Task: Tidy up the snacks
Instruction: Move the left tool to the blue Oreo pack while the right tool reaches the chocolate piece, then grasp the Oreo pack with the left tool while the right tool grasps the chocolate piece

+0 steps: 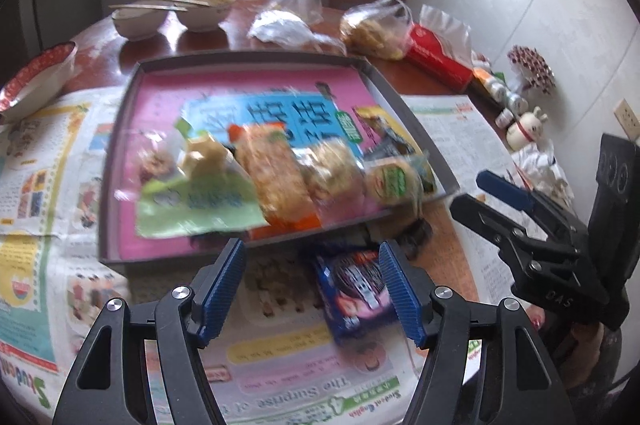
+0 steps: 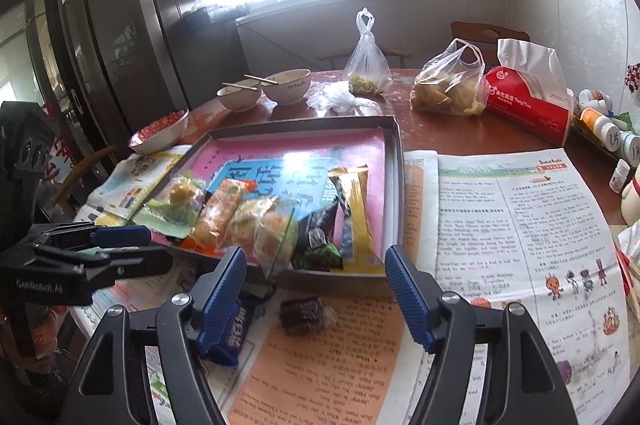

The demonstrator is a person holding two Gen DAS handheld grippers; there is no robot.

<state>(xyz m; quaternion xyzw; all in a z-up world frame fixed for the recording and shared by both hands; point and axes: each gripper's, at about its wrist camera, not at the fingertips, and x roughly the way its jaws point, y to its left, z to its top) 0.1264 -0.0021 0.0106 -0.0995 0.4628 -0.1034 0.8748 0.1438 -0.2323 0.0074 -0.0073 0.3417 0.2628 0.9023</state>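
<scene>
Your left gripper [image 1: 312, 289] is hanging wide, empty, over the blue cookie pack [image 1: 356, 293]. Right gripper [image 2: 316, 289] too. Centre before squeezing, mate.

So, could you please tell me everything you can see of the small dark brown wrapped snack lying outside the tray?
The small dark brown snack in a clear crinkly wrapper lies flat on the orange part of the newspaper, just in front of the shallow grey cardboard tray. It looks like a short block, sealed and uncrushed. Nothing grips it; the dark blue cookie packet lies apart to its left.
</scene>
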